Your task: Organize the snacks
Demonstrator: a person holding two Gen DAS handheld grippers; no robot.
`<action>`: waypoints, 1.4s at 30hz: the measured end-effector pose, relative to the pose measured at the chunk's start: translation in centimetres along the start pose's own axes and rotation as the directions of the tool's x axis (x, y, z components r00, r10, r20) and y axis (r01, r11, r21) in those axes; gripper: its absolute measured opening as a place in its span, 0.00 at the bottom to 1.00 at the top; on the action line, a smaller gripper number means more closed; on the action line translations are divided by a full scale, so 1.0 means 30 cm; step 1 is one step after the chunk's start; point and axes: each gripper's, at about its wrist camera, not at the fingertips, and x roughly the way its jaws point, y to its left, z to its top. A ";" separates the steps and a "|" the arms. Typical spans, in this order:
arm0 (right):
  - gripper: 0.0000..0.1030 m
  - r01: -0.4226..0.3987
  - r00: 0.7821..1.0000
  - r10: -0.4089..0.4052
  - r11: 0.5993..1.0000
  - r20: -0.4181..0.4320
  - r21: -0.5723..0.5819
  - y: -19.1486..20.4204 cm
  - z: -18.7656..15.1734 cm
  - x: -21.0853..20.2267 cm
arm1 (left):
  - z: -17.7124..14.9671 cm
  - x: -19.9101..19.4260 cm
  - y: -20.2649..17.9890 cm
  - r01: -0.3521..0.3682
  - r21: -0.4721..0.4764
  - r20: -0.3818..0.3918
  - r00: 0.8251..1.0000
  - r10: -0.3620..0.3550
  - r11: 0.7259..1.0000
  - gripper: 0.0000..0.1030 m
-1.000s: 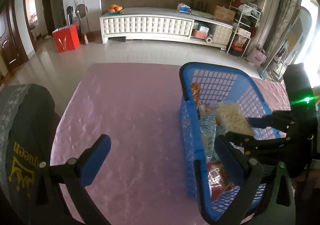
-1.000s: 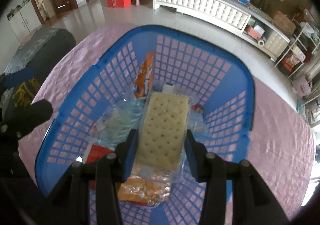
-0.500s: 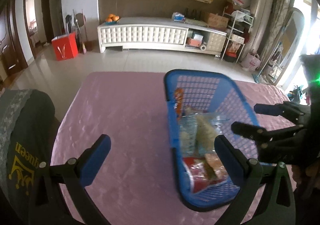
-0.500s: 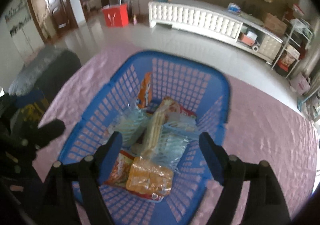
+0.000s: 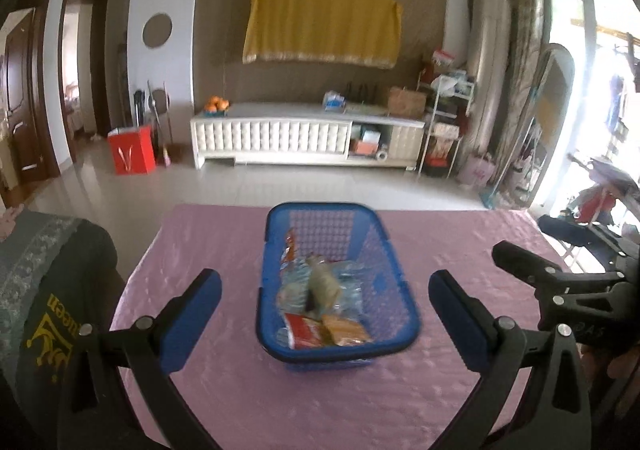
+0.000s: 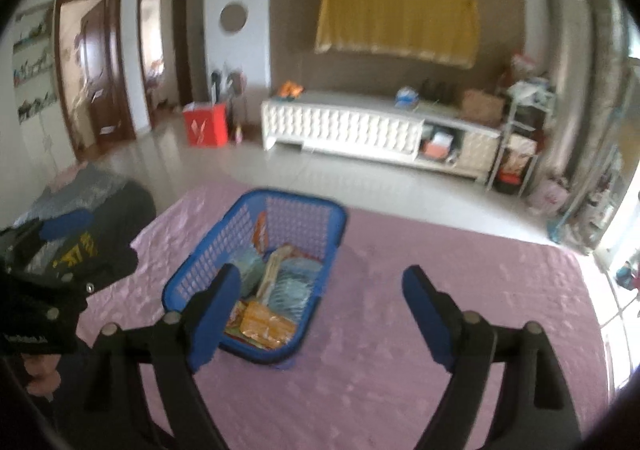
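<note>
Two claws, left claw (image 5: 325,288) and right claw (image 6: 322,290), both spread wide, gripping nothing, held above the desk (image 5: 224,258) short of the blue basket (image 5: 404,302). Snack packets (image 5: 320,306) all inside basket: cracker pack leaning upright mid-heap, orange packet (image 6: 266,324) at near end. No snacks visible on pink cloth outside. Judged: sorting complete or nearly so; claws clear of the load.
</note>
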 end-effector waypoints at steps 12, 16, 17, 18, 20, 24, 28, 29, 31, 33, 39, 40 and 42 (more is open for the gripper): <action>1.00 0.080 0.986 -0.078 0.997 0.147 -0.006 -0.013 -0.072 -0.305 | -0.073 -0.259 -0.150 0.024 0.041 0.099 0.995 -0.028 0.999 0.99; 1.00 0.084 0.982 -0.086 0.996 0.167 0.020 -0.009 -0.092 -0.334 | -0.100 -0.328 -0.183 0.035 0.056 0.119 0.992 -0.041 0.998 0.99; 1.00 0.074 0.982 -0.077 0.997 0.170 0.026 -0.008 -0.097 -0.345 | -0.103 -0.341 -0.191 0.037 0.064 0.123 0.991 -0.044 0.997 0.99; 1.00 0.071 0.982 -0.075 0.997 0.171 0.029 -0.003 -0.104 -0.349 | -0.110 -0.352 -0.200 0.037 0.073 0.127 0.991 -0.046 0.997 0.99; 1.00 0.073 0.981 -0.076 0.997 0.177 0.024 0.004 -0.107 -0.364 | -0.120 -0.376 -0.215 0.020 0.085 0.136 0.990 -0.032 0.996 0.99; 1.00 0.063 0.978 -0.067 0.998 0.196 0.028 0.005 -0.112 -0.394 | -0.140 -0.410 -0.233 0.029 0.090 0.137 0.990 -0.041 0.995 0.99; 1.00 0.059 0.977 -0.065 0.998 0.205 0.034 0.007 -0.125 -0.421 | -0.152 -0.430 -0.243 0.023 0.094 0.137 0.990 -0.036 0.995 0.99; 1.00 0.053 0.977 -0.059 0.998 0.205 0.037 0.006 -0.125 -0.421 | -0.154 -0.430 -0.244 0.030 0.091 0.134 0.990 -0.042 0.995 0.99; 1.00 0.046 0.977 -0.054 0.998 0.205 0.041 0.009 -0.135 -0.423 | -0.158 -0.430 -0.246 0.031 0.089 0.129 0.991 -0.043 0.996 0.99; 1.00 0.046 0.977 -0.053 0.998 0.205 0.041 0.010 -0.141 -0.426 | -0.164 -0.435 -0.248 0.027 0.090 0.128 0.991 -0.039 0.996 0.99; 1.00 0.034 0.977 -0.042 0.999 0.210 0.041 0.020 -0.158 -0.440 | -0.170 -0.445 -0.254 0.018 0.094 0.133 0.991 -0.031 0.995 0.99; 1.00 0.033 0.977 -0.041 0.999 0.211 0.042 0.022 -0.158 -0.442 | -0.170 -0.445 -0.253 0.020 0.094 0.133 0.991 -0.033 0.995 0.99; 1.00 0.034 0.976 -0.042 0.999 0.215 0.041 0.029 -0.160 -0.446 | -0.169 -0.446 -0.253 0.021 0.094 0.133 0.991 -0.034 0.995 0.99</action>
